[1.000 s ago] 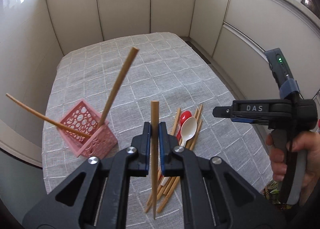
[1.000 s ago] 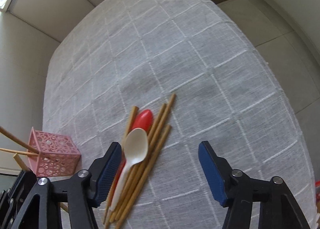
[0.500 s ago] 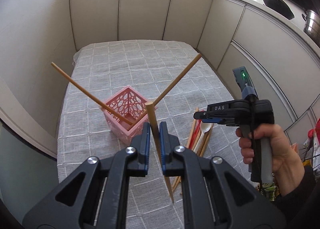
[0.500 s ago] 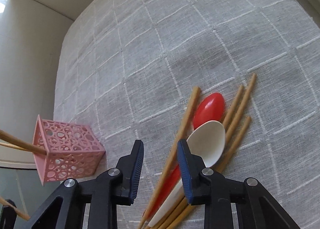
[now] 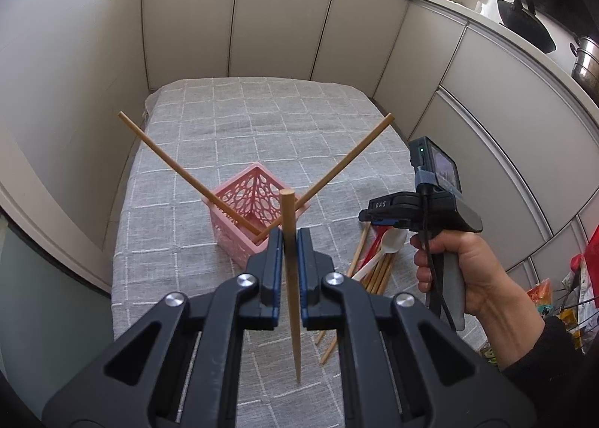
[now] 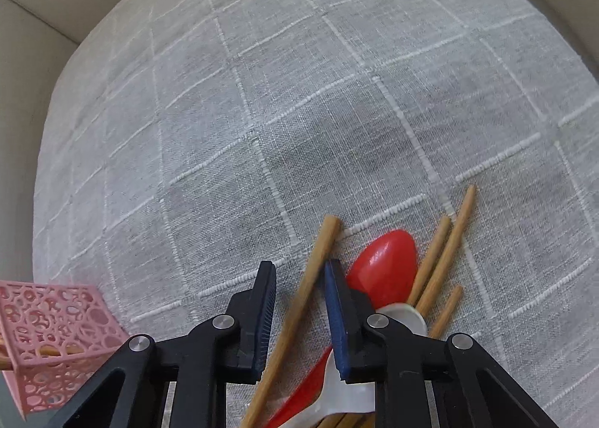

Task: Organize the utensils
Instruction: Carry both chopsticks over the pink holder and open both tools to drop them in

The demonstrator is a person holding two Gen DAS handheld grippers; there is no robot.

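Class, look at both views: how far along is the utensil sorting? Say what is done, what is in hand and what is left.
Done: two chopsticks lean in the pink basket. In hand: the left gripper is shut on a third chopstick; the right gripper has just been closing its jaws around another chopstick, pads not yet pressing. Left: the red spoon, white spoon and remaining chopsticks on the cloth.

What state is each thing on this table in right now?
Left gripper: shut on an upright chopstick.
Right gripper: closing around a lying chopstick, gap still visible.
Pink basket: upright, holding two leaning chopsticks.
Red spoon, white spoon: lying flat.
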